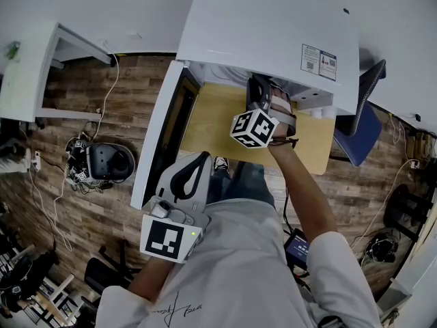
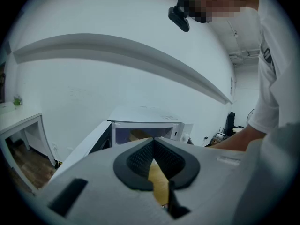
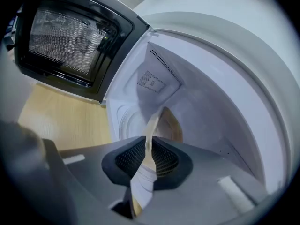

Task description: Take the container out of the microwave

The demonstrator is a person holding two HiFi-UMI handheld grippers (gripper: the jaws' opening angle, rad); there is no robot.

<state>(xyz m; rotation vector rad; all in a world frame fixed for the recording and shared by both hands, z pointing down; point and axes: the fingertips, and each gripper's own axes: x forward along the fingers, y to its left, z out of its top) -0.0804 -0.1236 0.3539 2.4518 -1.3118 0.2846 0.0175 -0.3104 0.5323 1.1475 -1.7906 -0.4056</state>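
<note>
The white microwave stands on a wooden table with its door swung open to the left. My right gripper reaches into the cavity mouth. In the right gripper view its jaws are shut on the thin clear rim of the container, which stands in the white cavity; something brownish shows behind the rim. My left gripper hangs back in front of the door's edge, shut on nothing. In the left gripper view it points at the microwave.
The dark-windowed door stands close to the left of the right gripper. A blue chair is to the right of the table. A white desk and a device with cables are on the wooden floor at the left.
</note>
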